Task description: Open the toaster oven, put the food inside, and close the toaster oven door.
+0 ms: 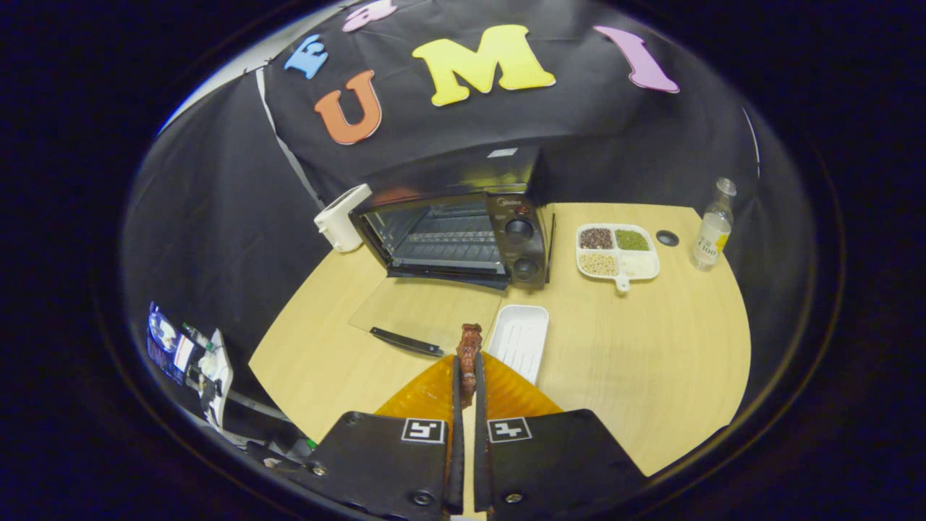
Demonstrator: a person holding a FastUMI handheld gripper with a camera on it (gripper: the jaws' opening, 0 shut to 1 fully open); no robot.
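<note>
A black toaster oven (463, 228) stands at the back of the wooden table, its glass door (423, 311) folded down flat toward me and the wire rack inside bare. My gripper (469, 373) is shut on a brown piece of food (470, 346), which sticks out past the fingertips. I hold it above the table, just this side of the open door's handle (405, 341) and beside a white rectangular plate (519, 340).
A white appliance (341, 217) stands left of the oven. Right of the oven lies a white divided dish of beans and grains (617, 251), then a small black disc (667, 237) and a clear bottle (712, 231). Equipment sits off the table's left edge.
</note>
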